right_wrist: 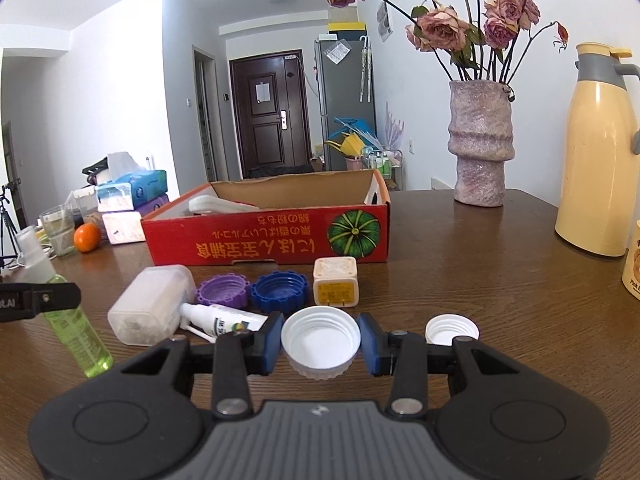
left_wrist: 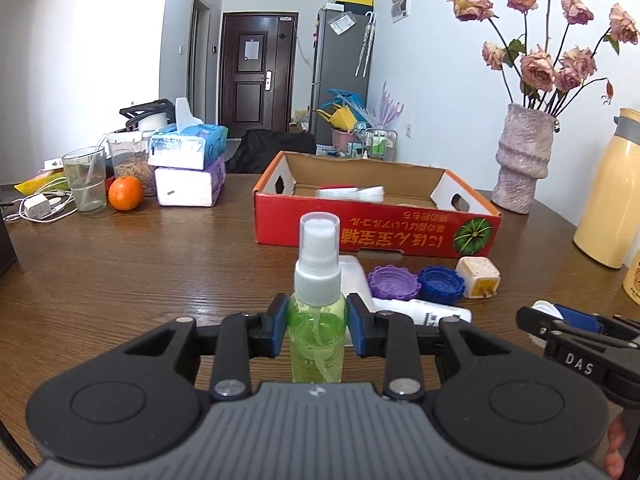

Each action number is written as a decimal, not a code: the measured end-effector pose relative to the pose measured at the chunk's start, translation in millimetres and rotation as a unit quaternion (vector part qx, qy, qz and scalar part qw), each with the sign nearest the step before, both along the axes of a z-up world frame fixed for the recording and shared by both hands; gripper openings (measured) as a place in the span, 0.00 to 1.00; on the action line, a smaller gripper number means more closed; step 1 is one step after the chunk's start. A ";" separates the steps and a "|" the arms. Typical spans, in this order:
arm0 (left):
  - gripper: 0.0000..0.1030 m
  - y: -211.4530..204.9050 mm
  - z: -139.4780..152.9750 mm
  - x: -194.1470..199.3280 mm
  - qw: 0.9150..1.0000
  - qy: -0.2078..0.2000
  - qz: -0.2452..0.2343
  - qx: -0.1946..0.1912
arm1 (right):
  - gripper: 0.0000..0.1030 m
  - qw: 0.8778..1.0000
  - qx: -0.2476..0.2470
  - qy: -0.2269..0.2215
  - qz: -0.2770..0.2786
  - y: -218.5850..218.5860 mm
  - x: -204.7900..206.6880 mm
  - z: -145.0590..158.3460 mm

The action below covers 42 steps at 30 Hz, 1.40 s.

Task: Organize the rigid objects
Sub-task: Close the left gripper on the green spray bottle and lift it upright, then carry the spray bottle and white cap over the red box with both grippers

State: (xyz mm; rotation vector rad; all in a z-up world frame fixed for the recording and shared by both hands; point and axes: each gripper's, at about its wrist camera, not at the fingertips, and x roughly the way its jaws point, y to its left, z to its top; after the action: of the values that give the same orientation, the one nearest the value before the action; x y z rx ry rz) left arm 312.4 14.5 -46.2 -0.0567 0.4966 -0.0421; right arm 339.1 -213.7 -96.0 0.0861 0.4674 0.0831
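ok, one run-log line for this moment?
left claw: shut on green spray bottle | right claw: shut on large white plastic cap | red cardboard box: ahead on table

caps 4; spray bottles 2; charger plug 1; red box 1; clear case 1

1. We see a green spray bottle with a white pump and clear cap, upright, clamped between blue pads.
2. A white screw cap, open side up, is likewise gripped.
3. Purple cap, blue cap, cream plug adapter, frosted container and small white dropper bottle lie before the red cardboard box.
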 end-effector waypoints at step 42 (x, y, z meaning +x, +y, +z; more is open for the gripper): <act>0.31 -44.5 63.8 68.3 0.998 -0.052 -0.003 -0.023 | 0.38 0.997 -0.011 -0.070 0.018 3.7 48.1 59.6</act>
State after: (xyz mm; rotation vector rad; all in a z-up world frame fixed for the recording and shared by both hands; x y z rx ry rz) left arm 380.6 -30.0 17.6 -0.0966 0.3918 -0.0623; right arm 387.2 -210.0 -36.5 0.0494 0.3299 0.1175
